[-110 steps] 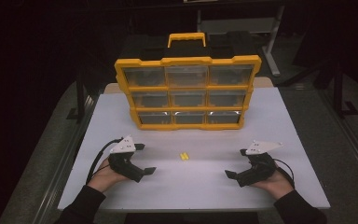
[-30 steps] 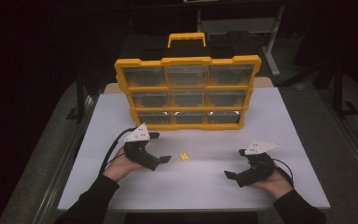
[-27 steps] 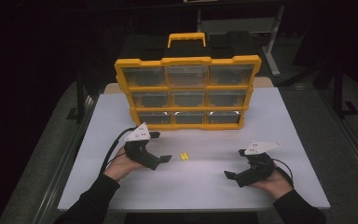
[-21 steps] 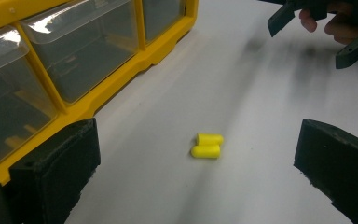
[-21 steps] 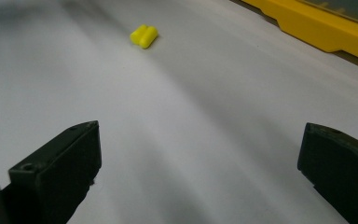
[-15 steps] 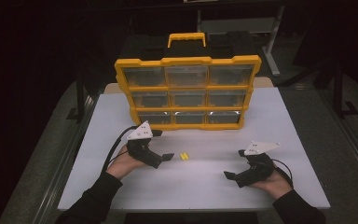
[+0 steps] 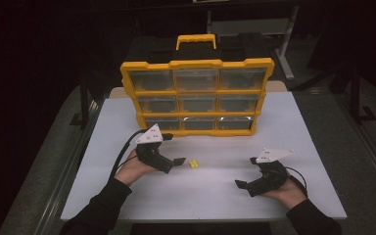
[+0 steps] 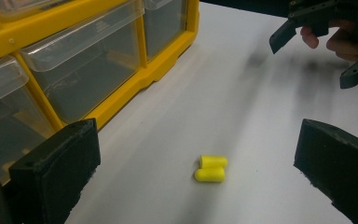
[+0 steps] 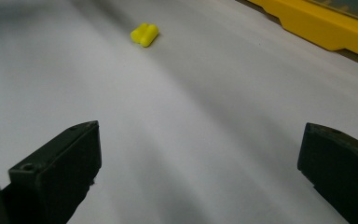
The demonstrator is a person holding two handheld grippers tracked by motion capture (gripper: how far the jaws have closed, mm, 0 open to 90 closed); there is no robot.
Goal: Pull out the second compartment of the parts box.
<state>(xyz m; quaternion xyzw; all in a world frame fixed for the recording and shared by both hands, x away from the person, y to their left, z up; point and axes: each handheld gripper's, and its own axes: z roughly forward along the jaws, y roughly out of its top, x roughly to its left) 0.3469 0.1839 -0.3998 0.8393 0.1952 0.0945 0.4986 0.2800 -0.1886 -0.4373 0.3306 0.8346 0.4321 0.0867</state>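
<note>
Jaws spread wide on the left gripper (image 7: 178, 161), lined up to straddle the earplugs (image 8: 211, 168) lying on the table (image 7: 303, 132) near the organizer (image 7: 196, 95); the right gripper (image 7: 242, 185) rests released, well apart.

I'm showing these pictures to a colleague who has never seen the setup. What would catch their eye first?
Probably the big yellow organizer with clear drawers, standing upright at the far side of the white table. Next, the two small yellow earplugs lying side by side mid-table, just ahead of the open left gripper, while the open right gripper rests apart near the front edge.
</note>
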